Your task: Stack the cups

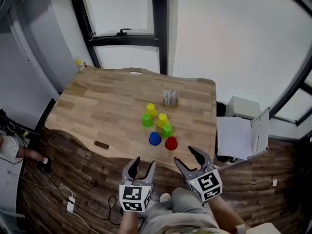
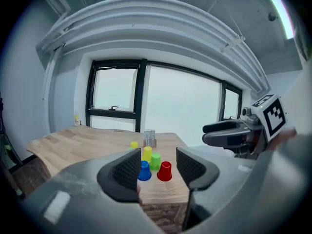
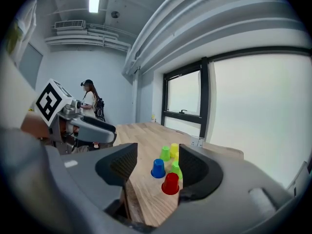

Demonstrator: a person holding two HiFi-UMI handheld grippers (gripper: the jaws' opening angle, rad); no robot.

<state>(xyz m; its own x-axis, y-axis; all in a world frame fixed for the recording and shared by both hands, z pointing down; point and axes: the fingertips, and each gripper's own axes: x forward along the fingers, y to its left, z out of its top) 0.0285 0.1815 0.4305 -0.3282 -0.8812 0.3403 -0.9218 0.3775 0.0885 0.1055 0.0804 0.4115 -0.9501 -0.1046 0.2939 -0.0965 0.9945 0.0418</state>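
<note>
Six inverted plastic cups (image 1: 162,121): yellow, green, blue, red, clustered unstacked on the pale wooden bench (image 1: 97,101), near its front edge.
Left tool (image 1: 143,165): jaws spread, empty, short of the bench.
Right tool (image 1: 185,157): jaws spread, empty.

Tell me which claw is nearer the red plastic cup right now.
Right. The right claw, open, hangs just short of the red plastic cup, slightly to its right. The left claw, also open, hangs farther back, to the cup's left.
</note>
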